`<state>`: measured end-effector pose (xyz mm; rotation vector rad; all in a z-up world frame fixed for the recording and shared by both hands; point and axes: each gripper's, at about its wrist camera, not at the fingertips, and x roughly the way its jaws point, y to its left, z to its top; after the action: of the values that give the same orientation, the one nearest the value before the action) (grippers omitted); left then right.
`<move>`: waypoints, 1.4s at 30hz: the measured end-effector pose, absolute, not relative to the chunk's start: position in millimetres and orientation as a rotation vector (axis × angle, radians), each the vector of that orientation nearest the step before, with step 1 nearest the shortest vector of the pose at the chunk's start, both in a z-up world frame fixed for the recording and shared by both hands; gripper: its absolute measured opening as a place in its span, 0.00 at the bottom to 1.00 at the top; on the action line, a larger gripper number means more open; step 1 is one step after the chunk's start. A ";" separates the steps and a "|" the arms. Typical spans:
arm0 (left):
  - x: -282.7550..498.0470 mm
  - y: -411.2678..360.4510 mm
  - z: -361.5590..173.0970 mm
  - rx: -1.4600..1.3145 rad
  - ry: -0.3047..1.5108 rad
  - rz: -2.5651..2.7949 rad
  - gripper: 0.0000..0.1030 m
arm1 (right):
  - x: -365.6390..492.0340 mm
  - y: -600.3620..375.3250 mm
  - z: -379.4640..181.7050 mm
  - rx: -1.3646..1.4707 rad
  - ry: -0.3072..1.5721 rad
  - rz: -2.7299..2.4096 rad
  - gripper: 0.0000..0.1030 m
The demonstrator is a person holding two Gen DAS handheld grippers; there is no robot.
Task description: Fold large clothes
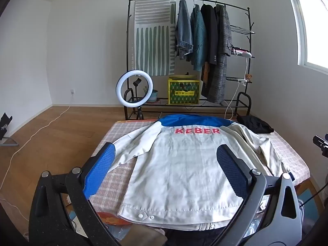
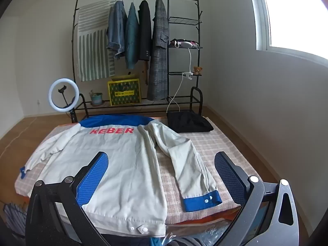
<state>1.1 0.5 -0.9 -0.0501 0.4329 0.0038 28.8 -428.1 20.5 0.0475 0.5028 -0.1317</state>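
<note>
A white jacket (image 1: 180,172) with a blue yoke and red lettering lies flat, back up, on a checked pink mat (image 1: 114,176), hem toward me. My left gripper (image 1: 166,160) hovers open above the jacket's lower back, nothing between its blue pads. In the right wrist view the same jacket (image 2: 114,164) spreads over the mat (image 2: 213,143); its right sleeve (image 2: 184,160) bends down to a blue cuff (image 2: 202,202). My right gripper (image 2: 161,164) hangs open over the jacket's right edge and that sleeve, touching nothing.
A folded black garment (image 2: 188,123) rests at the mat's far right corner. Behind stand a black clothes rack (image 1: 190,47) with hanging coats, a yellow box (image 1: 183,91) and a ring light (image 1: 134,89). Wooden floor (image 1: 41,139) with a white cable lies left.
</note>
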 end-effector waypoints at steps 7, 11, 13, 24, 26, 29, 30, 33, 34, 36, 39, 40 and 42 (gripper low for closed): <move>2.4 0.2 -0.6 -0.007 0.415 0.009 0.98 | 28.1 -427.2 20.2 0.051 0.501 -0.131 1.00; 4.6 -1.3 -0.4 -0.016 0.409 0.007 0.98 | 27.5 -427.7 20.3 0.049 0.498 -0.130 1.00; -0.3 -1.2 4.7 -0.018 0.400 0.008 0.98 | 27.5 -428.9 20.4 0.052 0.497 -0.129 1.00; -6.6 0.7 21.5 -0.027 0.385 0.013 0.98 | 26.8 -426.2 24.1 0.043 0.487 -0.128 1.00; -6.7 2.0 23.8 -0.027 0.385 0.013 0.98 | 25.0 -424.6 27.8 0.044 0.485 -0.125 1.00; -7.0 2.2 24.9 -0.028 0.384 0.013 0.98 | 25.3 -424.5 28.2 0.043 0.485 -0.126 1.00; -7.1 2.5 25.1 -0.028 0.383 0.012 0.98 | 24.9 -424.7 27.7 0.043 0.484 -0.126 1.00; -8.6 2.9 28.9 -0.031 0.382 0.014 0.98 | 25.2 -425.0 27.9 0.043 0.482 -0.125 1.00; -8.8 2.4 29.3 -0.030 0.382 0.013 0.98 | 25.3 -425.3 28.7 0.044 0.483 -0.124 1.00; -9.2 2.1 29.1 -0.028 0.381 0.014 0.98 | 25.9 -425.5 30.0 0.043 0.482 -0.122 1.00; -9.2 2.4 28.6 -0.029 0.380 0.016 0.98 | 25.4 -425.0 29.6 0.043 0.481 -0.123 1.00; -9.2 2.2 28.4 -0.030 0.380 0.016 0.98 | 26.1 -425.3 30.2 0.043 0.482 -0.125 1.00; -9.7 1.7 28.4 -0.031 0.379 0.017 0.98 | 24.7 -425.1 29.0 0.043 0.480 -0.123 1.00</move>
<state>-9.7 1.7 28.4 -0.0313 0.3787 0.0166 24.7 -425.1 29.0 0.0433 0.4804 -0.1233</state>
